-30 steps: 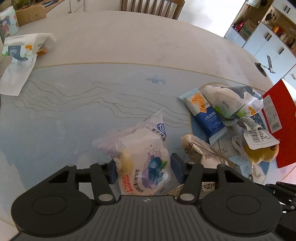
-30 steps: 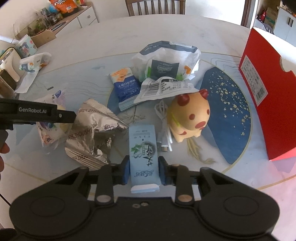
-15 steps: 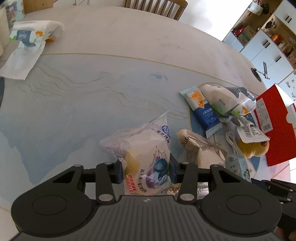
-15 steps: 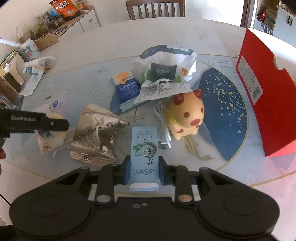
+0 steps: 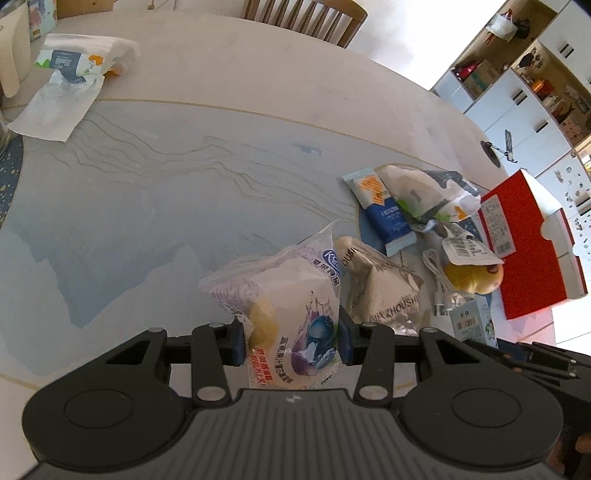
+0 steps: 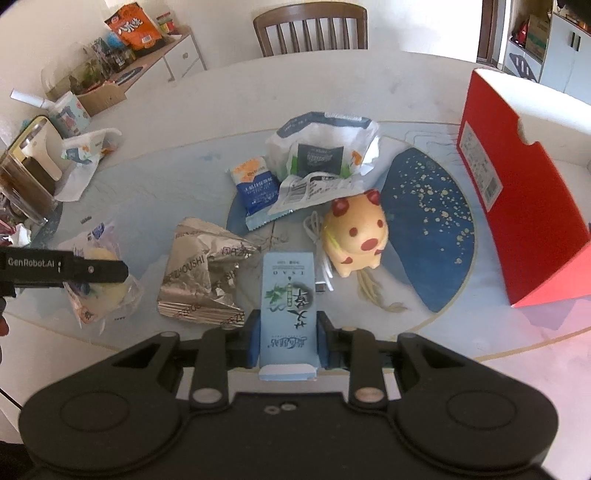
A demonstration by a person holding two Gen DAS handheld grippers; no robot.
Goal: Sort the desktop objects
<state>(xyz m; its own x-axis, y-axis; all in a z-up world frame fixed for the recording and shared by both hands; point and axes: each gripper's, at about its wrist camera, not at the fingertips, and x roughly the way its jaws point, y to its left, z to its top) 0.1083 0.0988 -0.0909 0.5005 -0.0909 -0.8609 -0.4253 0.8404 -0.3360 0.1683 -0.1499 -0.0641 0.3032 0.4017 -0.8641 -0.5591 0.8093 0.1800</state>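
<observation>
My left gripper (image 5: 291, 341) is shut on a clear bread bag (image 5: 291, 295) with purple and blue print, and both pads press its sides. The same bag (image 6: 98, 291) shows at the left of the right wrist view, under the left gripper's black finger (image 6: 92, 271). My right gripper (image 6: 287, 338) is shut on a pale blue tea box (image 6: 289, 295) held lengthwise. Between them on the round table lies a crumpled silver foil bag (image 6: 201, 273). Further off are a yellow spotted pig toy (image 6: 356, 236), a white cable (image 6: 319, 240), a blue snack packet (image 6: 256, 188) and a white tissue pack (image 6: 325, 151).
A red box (image 6: 517, 192) stands at the right on the table (image 5: 221, 74). A tissue pack with a loose sheet (image 5: 70, 81) lies at the far left, near a kettle and glass (image 6: 26, 173). A wooden chair (image 6: 310, 31) stands behind the table, with cabinets (image 5: 517, 92) beyond.
The left gripper's jaws closed onto the bread bag, and it has risen slightly off the table with it. The right gripper has lifted a little with the tea box.
</observation>
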